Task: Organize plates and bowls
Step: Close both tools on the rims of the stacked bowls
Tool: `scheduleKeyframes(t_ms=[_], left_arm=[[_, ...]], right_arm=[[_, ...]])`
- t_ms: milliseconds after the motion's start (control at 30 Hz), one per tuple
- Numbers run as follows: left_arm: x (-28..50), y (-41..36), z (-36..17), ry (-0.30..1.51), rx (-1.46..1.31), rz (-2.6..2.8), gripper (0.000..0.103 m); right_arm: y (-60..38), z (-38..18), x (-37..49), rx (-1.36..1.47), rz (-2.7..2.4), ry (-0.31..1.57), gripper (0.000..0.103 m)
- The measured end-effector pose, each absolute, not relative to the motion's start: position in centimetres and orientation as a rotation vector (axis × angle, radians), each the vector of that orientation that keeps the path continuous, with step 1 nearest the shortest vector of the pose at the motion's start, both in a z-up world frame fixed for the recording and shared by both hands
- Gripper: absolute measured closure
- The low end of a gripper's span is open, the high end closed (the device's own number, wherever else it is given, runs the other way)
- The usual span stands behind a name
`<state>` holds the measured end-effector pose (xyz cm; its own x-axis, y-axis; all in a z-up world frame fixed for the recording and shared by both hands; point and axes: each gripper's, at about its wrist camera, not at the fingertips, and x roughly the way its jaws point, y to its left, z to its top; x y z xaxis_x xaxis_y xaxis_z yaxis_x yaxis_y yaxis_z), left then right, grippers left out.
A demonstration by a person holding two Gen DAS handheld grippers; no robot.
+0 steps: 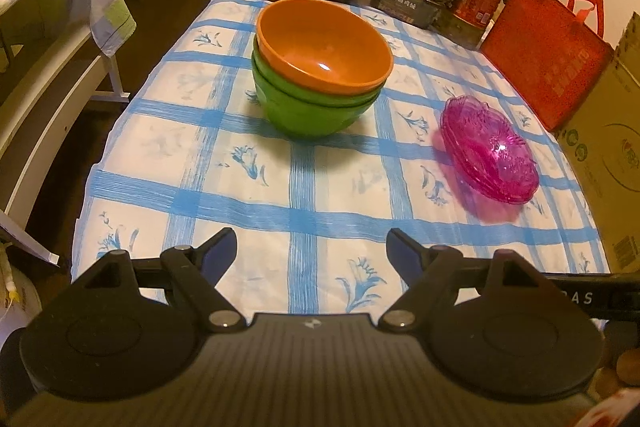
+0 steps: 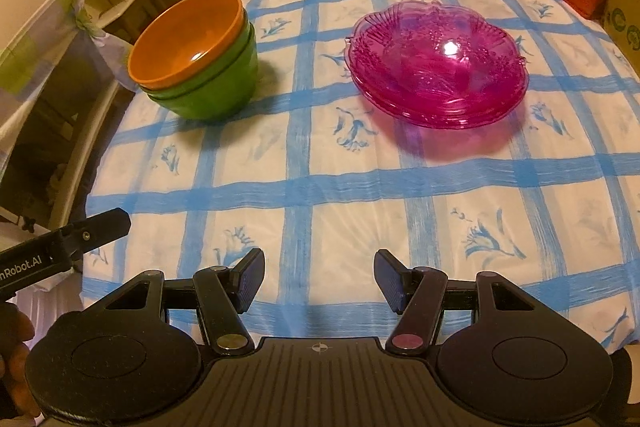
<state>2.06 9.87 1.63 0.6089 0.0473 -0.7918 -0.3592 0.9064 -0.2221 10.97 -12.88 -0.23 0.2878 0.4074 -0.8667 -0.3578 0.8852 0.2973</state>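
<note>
Both stacks, bowls [image 1: 320,67] and plates [image 2: 436,67], sit well beyond each empty tool [image 2: 319,277].

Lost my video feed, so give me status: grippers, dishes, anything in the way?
Left gripper and right gripper open, empty. Orange bowl nested on green bowls; pink plates stacked beside them, apart. Tablecloth between bare.

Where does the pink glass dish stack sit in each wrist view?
Left wrist: pink glass dish stack at right of centre, near the table's right edge.
Right wrist: same stack above centre, slightly right, larger in frame.
Shared landmark: the orange bowl nested on green bowls, to the stack's left in both.
</note>
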Motion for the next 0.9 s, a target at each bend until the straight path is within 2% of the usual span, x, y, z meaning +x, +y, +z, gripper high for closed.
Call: scheduleKeyframes(t_ms=[433,667,900], left_arm=[[4.6,13.6,3.7,0.865,-0.444,0.243,0.02],[8.4,17.0,5.4,0.835,-0.482,0.245,0.019],[13.1,20.7,4.5,0.846,-0.537,0.29,0.02]], right_arm=[[-10.0,2.5,15.2,0.089,0.567,1.135,0.042],[-7.1,4.6,19.5,0.124,0.606,1.1,0.042],[-3.9,4.6,24.4,0.15,0.641,1.115,0.042]])
